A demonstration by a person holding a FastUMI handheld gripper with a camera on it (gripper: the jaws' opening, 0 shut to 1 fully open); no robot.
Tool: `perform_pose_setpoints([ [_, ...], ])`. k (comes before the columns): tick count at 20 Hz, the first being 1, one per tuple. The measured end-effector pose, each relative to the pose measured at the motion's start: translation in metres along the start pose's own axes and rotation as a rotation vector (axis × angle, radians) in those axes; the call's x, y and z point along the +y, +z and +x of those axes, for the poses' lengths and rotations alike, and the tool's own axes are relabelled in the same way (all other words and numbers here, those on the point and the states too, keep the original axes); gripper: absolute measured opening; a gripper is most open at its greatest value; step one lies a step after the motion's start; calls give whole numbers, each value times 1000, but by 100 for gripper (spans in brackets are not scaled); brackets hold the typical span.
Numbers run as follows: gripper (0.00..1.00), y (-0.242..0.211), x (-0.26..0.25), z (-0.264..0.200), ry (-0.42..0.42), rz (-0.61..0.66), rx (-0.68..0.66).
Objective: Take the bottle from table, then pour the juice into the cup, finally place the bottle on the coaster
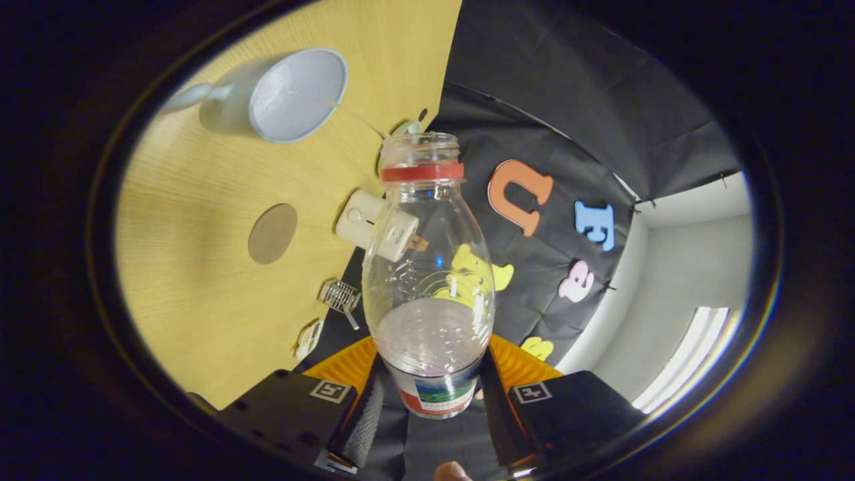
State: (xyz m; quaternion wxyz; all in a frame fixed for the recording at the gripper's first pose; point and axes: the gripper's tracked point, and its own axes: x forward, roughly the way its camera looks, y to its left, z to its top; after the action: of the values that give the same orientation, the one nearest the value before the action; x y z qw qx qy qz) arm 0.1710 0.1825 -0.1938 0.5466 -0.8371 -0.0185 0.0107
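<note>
Presently the gripper (433, 394) clamps the uncapped clear bottle (431, 267) between both fingers, tilted; cup (284, 93) and round coaster (272, 233) lie beyond on the table (200, 287)

The bottle (431, 267) is showing clear, glossy plastic with a printed paper-like label, and the gripper (431, 401) is clamping it with ribbed, matt fingers (364, 421). The table (200, 267) is showing matt wood grain. The cup (280, 97) is looking smooth and matt; the coaster (272, 233) is looking dull, cork-like.
</note>
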Motion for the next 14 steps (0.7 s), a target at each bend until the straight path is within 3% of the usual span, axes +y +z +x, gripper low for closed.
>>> perform_pose_setpoints([
  [14, 73, 8, -3, -2, -8, 10, -9],
])
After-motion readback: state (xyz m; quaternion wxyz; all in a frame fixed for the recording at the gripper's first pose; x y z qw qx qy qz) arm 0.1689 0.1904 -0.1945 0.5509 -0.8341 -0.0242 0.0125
